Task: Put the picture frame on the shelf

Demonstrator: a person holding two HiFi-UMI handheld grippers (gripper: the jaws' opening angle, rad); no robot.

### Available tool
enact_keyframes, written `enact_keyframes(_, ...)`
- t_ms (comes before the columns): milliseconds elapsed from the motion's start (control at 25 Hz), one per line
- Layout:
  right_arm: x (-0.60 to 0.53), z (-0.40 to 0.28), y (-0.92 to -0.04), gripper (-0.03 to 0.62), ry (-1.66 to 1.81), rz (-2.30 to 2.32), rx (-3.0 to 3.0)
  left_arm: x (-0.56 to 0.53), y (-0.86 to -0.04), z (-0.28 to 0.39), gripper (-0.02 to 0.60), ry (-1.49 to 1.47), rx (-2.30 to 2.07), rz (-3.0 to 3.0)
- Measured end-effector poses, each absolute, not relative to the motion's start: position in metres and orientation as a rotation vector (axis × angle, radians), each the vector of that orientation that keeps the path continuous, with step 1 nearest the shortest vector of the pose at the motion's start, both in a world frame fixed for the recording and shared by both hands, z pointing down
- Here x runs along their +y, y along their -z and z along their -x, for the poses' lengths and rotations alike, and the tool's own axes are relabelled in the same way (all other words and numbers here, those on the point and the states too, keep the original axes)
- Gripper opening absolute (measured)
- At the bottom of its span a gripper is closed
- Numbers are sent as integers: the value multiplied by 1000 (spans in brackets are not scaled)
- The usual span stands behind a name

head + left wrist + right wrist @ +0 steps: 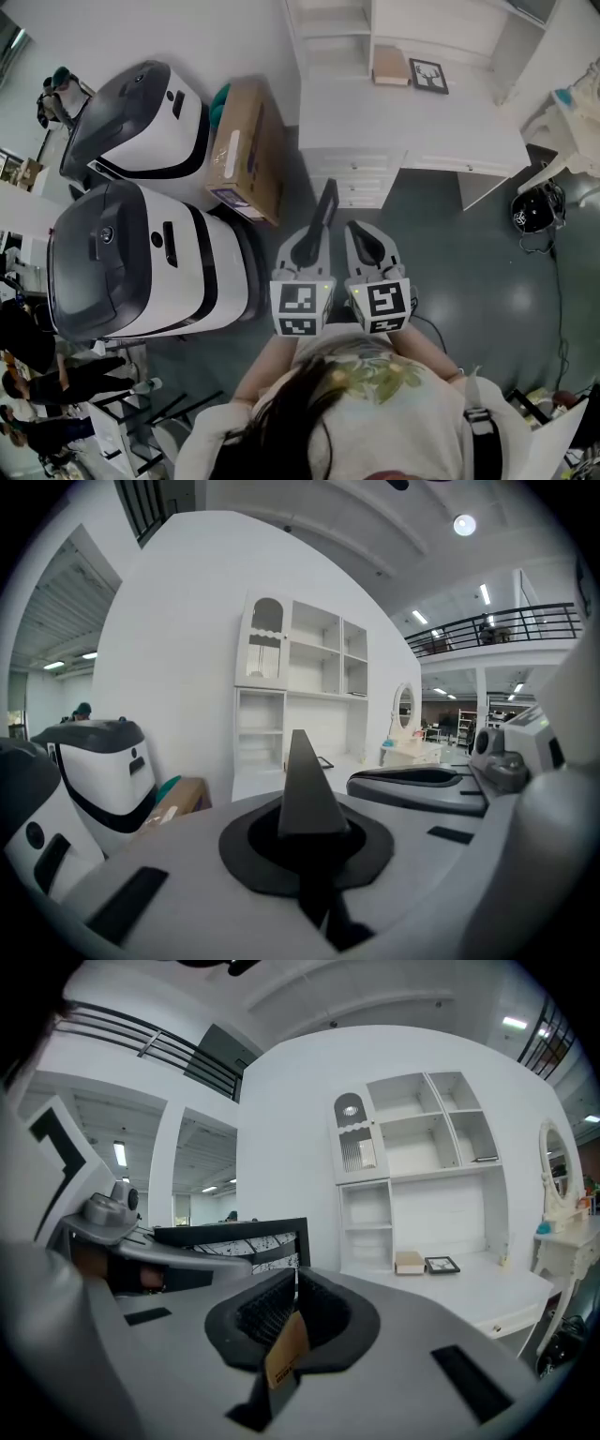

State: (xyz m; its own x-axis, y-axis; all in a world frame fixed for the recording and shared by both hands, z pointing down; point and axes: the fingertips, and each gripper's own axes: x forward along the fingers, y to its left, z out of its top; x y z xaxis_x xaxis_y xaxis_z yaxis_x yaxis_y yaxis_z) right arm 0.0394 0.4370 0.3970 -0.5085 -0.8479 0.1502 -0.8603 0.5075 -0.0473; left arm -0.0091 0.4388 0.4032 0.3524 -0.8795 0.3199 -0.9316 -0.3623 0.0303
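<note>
My left gripper (314,240) is shut on a thin black picture frame (326,201), held upright and edge-on in front of my chest. In the left gripper view the frame (305,785) rises as a dark wedge from between the jaws (305,829). The right gripper view shows its black border and speckled picture (246,1239) at the left. My right gripper (367,234) is beside it, shut with nothing held (292,1302). The white shelf unit (330,28) stands ahead against the wall, above a white desk (422,131). A second small framed picture (428,76) lies on that desk.
A tan box (391,66) sits on the desk beside the small picture. Two large white-and-black machines (141,262) and a cardboard box (248,155) stand at the left. A black helmet-like object (534,211) lies on the floor at the right, near a white vanity table (567,112).
</note>
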Motion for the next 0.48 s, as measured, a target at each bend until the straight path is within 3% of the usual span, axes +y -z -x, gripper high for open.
enact_keyframes(480,426,-43,-417,35,-236,-1439,-2646,430,-417,6,35,-387,-1670,-2352)
